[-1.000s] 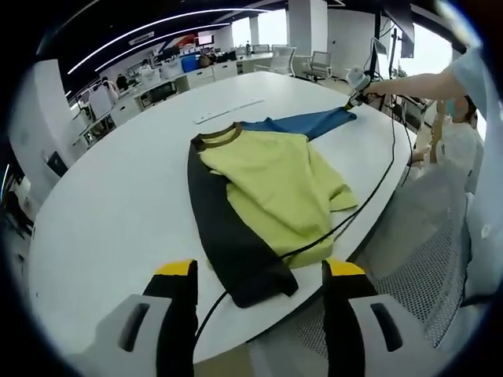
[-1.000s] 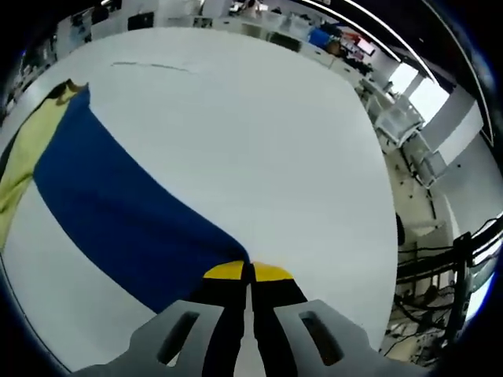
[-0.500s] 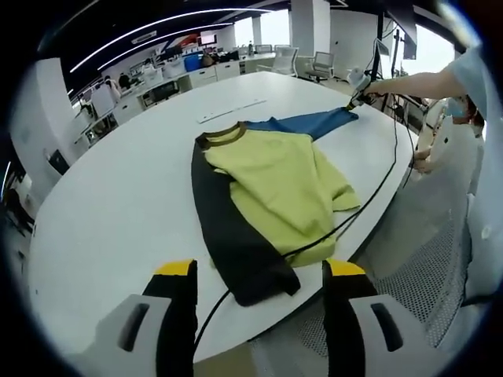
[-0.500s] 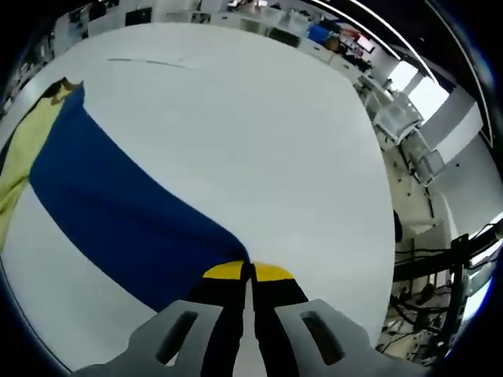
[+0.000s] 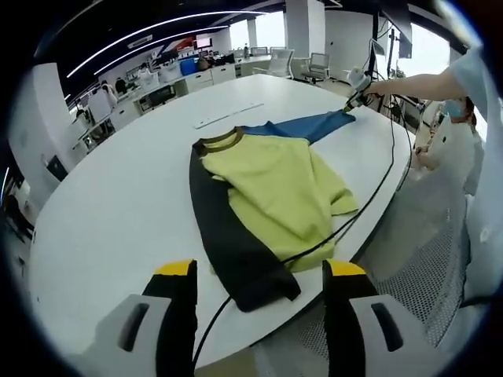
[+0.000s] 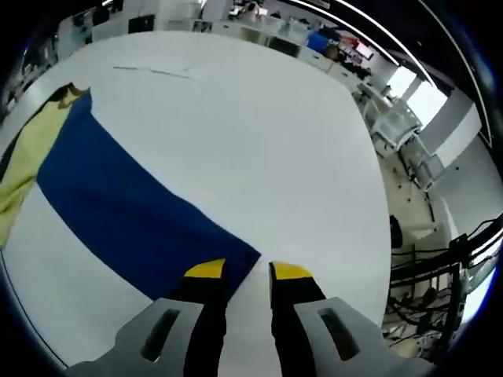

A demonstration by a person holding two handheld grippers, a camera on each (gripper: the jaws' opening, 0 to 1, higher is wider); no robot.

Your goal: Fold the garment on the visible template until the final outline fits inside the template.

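In the left gripper view the garment (image 5: 263,200), yellow with a black sleeve and a blue sleeve (image 5: 308,125), lies mid-frame on the white table (image 5: 110,212); the left gripper (image 5: 259,271) at the bottom gapes wide, empty. The right gripper (image 6: 247,272) stands parted, apparently just off the sleeve's end.

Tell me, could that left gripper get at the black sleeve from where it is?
Probably yes. The left gripper is open, and the black sleeve lies flat just ahead of it on the white table. Only a thin black cable crosses nearby.

Black cable (image 5: 369,196) — white table (image 5: 118,204)
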